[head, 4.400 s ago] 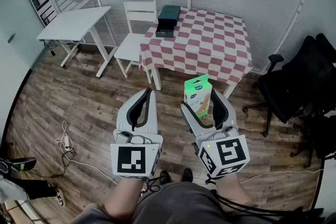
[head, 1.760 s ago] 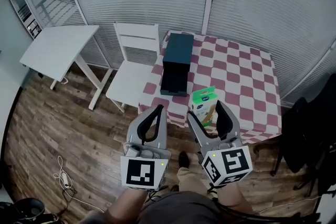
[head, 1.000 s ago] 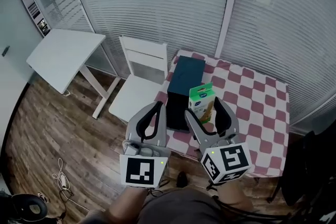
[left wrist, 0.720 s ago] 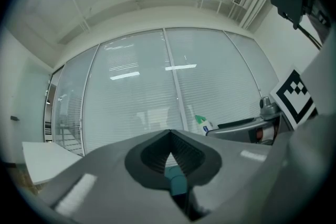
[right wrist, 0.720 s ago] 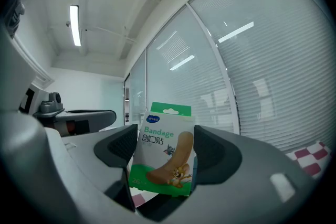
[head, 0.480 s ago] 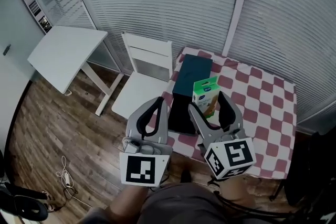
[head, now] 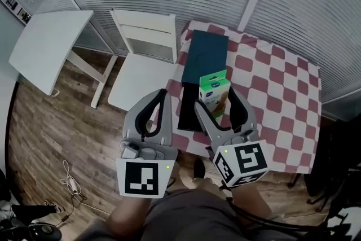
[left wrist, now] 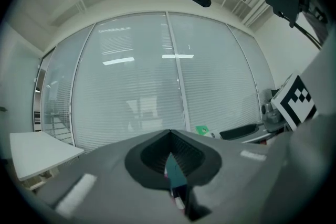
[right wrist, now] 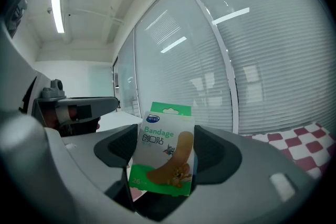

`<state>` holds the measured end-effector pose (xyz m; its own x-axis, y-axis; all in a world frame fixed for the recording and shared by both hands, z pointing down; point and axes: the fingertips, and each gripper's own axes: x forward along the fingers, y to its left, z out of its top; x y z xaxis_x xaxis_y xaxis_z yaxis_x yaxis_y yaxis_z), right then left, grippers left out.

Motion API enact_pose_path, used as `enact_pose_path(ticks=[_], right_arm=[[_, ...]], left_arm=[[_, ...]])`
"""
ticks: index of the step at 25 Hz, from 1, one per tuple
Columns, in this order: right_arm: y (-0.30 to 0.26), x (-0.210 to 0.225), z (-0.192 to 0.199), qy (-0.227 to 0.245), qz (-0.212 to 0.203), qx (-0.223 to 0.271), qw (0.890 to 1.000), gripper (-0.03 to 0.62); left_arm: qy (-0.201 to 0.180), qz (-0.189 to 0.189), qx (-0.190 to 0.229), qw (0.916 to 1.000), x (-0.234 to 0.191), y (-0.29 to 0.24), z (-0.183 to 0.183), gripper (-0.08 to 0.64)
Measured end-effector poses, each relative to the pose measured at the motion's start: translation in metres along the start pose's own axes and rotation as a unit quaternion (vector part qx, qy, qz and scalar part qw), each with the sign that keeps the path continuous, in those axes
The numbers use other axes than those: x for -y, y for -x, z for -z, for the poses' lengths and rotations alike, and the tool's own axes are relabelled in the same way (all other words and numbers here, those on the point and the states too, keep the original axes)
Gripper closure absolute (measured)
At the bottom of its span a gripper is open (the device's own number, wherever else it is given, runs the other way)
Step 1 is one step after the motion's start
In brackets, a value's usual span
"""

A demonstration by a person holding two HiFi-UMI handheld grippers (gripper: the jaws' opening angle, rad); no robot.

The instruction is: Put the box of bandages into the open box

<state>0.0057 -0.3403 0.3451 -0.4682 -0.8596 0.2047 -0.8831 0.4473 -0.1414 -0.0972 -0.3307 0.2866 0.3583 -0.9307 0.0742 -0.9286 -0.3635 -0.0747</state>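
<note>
- Head view: right gripper [head: 216,102] is clamped on the box of bandages [head: 214,87], which is held upright in the air, off the table [head: 271,82].
- Bandage box sits in line with the dark box [head: 206,53] on the checkered table, overlapping its near end. I can't tell how high above it the box is.
- Pickup and carry look done. What's left, as I judge it: lower the bandage box into the dark box and let go.
- The black near part of the dark box looks like the open section, but its inside is hard to read.
- Right gripper view: bandage box is small, flat card, white and green, printed "Bandage" with a tan plaster picture and a hang tab on top. Jaws pinch its side edges.
- Left gripper [head: 159,96]: jaws together with nothing between them, idle beside the right one.
- White chair [head: 144,70] stands at the table's left.
</note>
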Motion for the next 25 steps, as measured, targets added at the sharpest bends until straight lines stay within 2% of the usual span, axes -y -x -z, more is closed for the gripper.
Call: enact_pose_path(ticks=[11, 17, 25], right_arm=[[-0.026, 0.0, 0.095, -0.041, 0.045, -0.085, 0.995, 0.229], [-0.034, -0.003, 0.132, -0.014, 0.069, -0.123, 0.99, 0.229], [-0.034, 0.009, 0.158, 0.002, 0.107, -0.165, 0.98, 0.229]], left_arm=[[0.026, 0.052, -0.075, 0.9955, -0.016, -0.018, 0.08, 0.56], [0.037, 0.068, -0.095, 0.9925, -0.029, -0.03, 0.11, 0.56], [0.049, 0.098, -0.11, 0.9879, -0.026, -0.047, 0.131, 0.56]])
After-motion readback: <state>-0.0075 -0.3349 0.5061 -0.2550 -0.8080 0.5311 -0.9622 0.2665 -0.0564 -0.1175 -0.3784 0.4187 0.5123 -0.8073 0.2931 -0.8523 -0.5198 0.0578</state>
